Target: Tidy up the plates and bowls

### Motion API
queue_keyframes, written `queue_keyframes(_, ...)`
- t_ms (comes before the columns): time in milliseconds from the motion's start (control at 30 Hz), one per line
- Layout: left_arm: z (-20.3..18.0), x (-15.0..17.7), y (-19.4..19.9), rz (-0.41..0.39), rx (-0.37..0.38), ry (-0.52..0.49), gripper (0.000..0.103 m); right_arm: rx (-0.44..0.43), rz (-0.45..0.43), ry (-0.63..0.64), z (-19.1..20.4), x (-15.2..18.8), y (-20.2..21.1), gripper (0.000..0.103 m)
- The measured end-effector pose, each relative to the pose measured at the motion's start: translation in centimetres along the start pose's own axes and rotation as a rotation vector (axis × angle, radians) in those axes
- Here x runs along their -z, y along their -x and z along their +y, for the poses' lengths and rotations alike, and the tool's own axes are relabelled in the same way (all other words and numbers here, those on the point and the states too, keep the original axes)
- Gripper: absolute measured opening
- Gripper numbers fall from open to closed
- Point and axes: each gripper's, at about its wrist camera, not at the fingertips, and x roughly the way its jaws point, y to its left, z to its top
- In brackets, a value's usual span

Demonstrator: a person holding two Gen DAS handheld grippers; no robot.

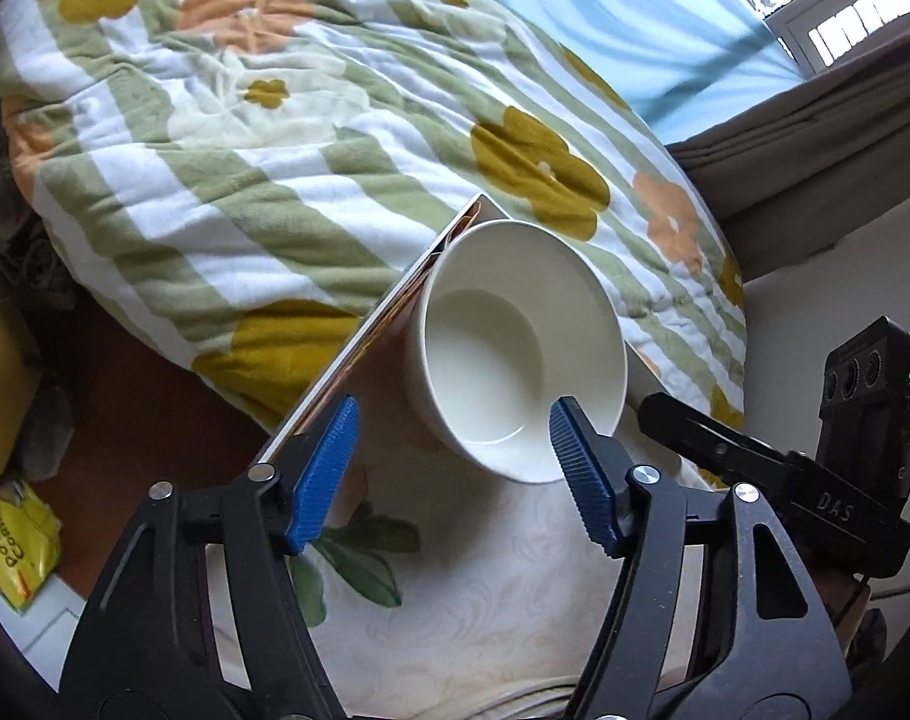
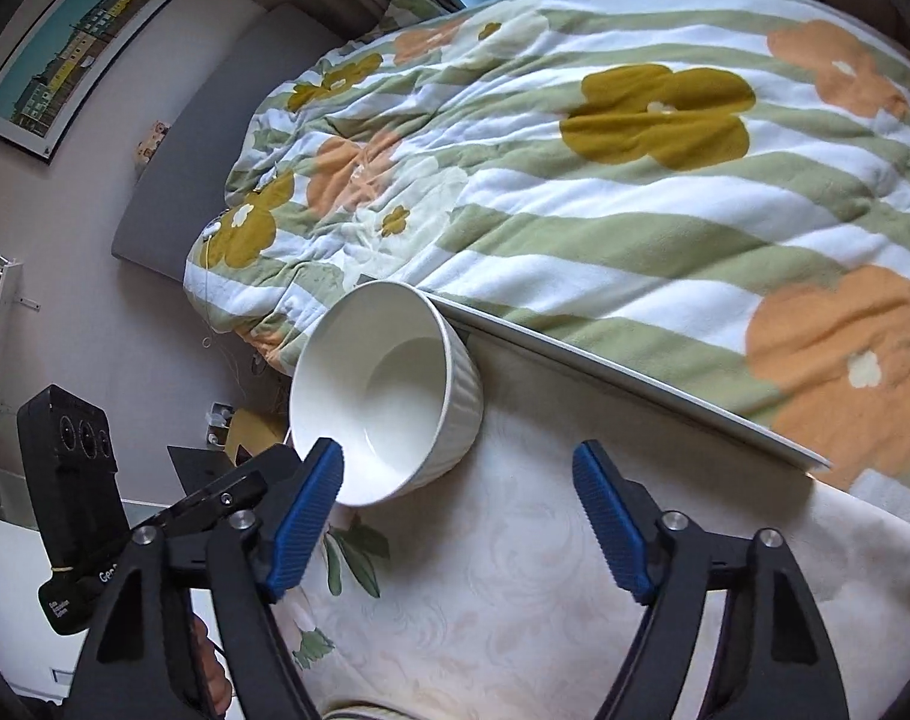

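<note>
A white ribbed bowl (image 1: 518, 354) stands upright on a small table with a cream floral cloth (image 1: 473, 588), near its far edge. My left gripper (image 1: 452, 420) is open, its blue pads just short of the bowl, the right pad close to the rim. In the right wrist view the same bowl (image 2: 389, 396) sits ahead and to the left of my open right gripper (image 2: 458, 468). The left pad of that gripper overlaps the bowl's near rim. Both grippers are empty. The right gripper's body also shows in the left wrist view (image 1: 815, 468).
A bed with a green-striped flowered blanket (image 1: 275, 138) lies just beyond the table (image 2: 605, 570). A yellow snack bag (image 1: 17, 546) lies on the floor at the left. A framed picture (image 2: 71, 54) hangs on the wall.
</note>
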Motion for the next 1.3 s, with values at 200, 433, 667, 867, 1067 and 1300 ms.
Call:
queue_keyframes(200,0.6,-0.9,-2.0,0.021,-0.018,-0.006,0.036,-0.017,0.024,-0.035,-0.3,-0.7,-2.4,0.049)
queue_keyframes(433,-0.1,-1.2,-2.3,0.009,-0.064,-0.055,0.019,-0.024,0.039,-0.02,0.0,-1.0,-3.7,0.022)
queue_keyframes(667,-0.7,-0.9,-1.6,-0.005,-0.069,-0.081,0.019,-0.004,0.022,-0.013,0.2,-0.8,-3.1,0.021)
queue_keyframes(867,-3.2,-0.1,1.1,-0.04,-0.071,-0.151,0.019,-0.017,-0.041,-0.025,0.6,0.4,0.2,0.021)
queue_keyframes(1067,-7.3,2.6,5.9,-0.082,-0.052,-0.228,0.019,-0.021,-0.134,-0.02,1.8,3.4,6.7,0.021)
queue_keyframes(1300,-14.1,10.0,11.1,-0.11,-0.01,-0.314,0.019,0.002,-0.242,-0.049,0.6,10.7,16.5,0.021)
